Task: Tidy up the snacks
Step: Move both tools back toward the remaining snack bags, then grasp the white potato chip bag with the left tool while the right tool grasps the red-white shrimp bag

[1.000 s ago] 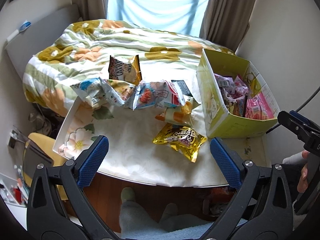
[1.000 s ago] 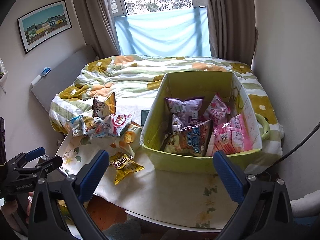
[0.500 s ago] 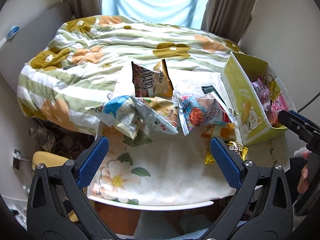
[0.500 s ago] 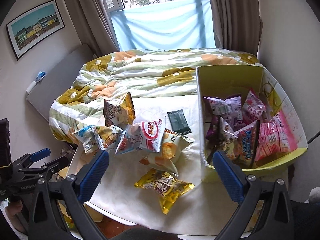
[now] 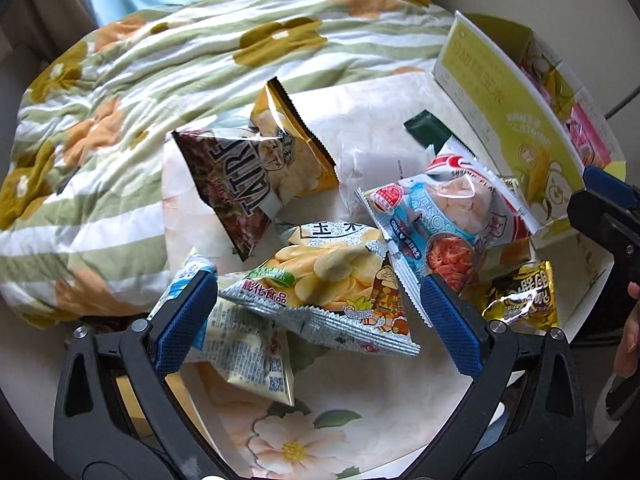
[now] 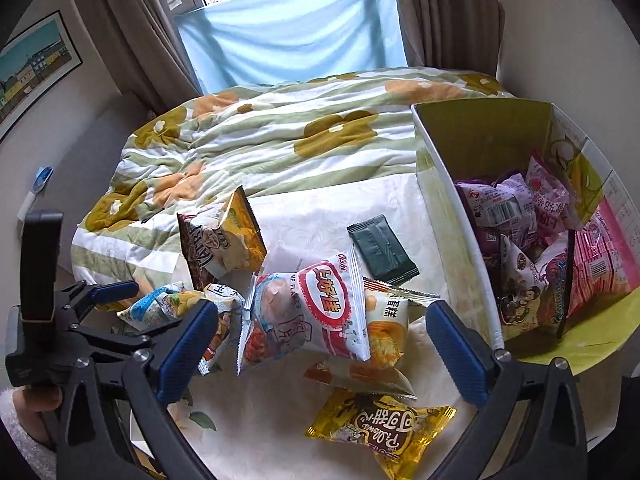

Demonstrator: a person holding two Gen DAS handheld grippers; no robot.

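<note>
Your left claw (image 5: 316, 312) gapes wide over the corn-chip bag (image 5: 324, 280); your right claw (image 6: 320, 344) gapes over the shrimp-chip bag (image 6: 308, 312). Loose snacks crowd the counter (image 6: 260, 428) centre; the yellow box (image 6: 472, 248) walls off the right edge.

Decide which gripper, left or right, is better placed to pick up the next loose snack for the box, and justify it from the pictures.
Left. The left gripper is open with the silver corn-chip bag between its fingers. The right gripper is also open, over the shrimp-flakes bag.
</note>
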